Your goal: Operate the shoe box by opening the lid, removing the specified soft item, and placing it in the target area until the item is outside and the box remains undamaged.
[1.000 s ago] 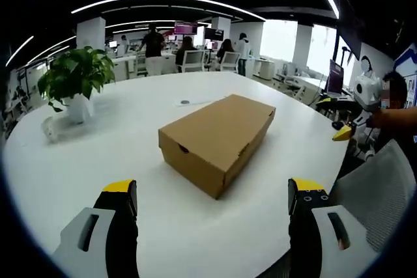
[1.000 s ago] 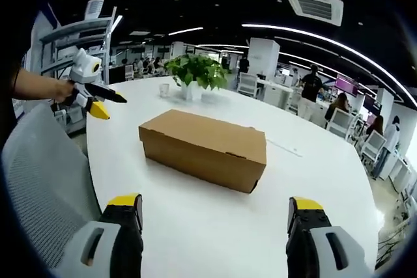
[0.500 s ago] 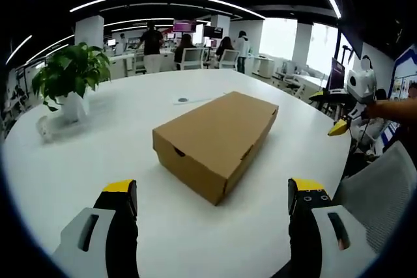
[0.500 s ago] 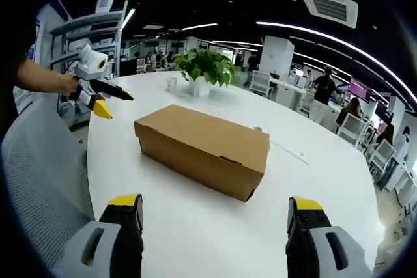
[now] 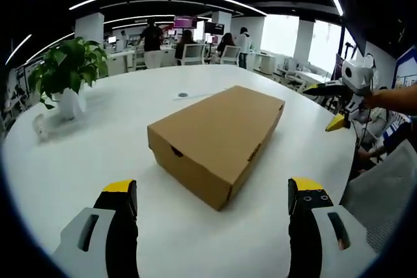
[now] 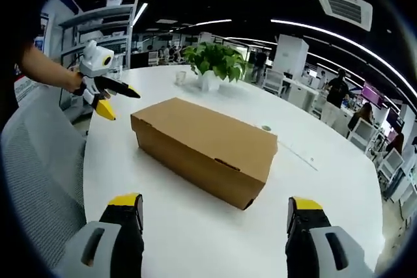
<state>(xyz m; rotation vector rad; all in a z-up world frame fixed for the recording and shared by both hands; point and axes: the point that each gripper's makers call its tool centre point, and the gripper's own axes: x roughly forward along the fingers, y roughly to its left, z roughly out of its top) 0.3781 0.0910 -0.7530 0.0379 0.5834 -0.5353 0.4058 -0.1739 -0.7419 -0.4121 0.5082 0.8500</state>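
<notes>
Both of my grippers are drawing closer to the plain brown cardboard shoe box [image 5: 217,140], which is looming larger than a second ago. It is lying flat on the round white table [image 5: 98,148] with its lid shut (corners crisp, no dents showing). In the left gripper view its long axis is running from near left to far right; in the right gripper view [image 6: 203,148] one short end is facing me. My left gripper [image 5: 212,208] and right gripper [image 6: 212,208] are both hovering spread wide, pinching nothing. A green potted plant [image 5: 64,73] is standing well apart.
</notes>
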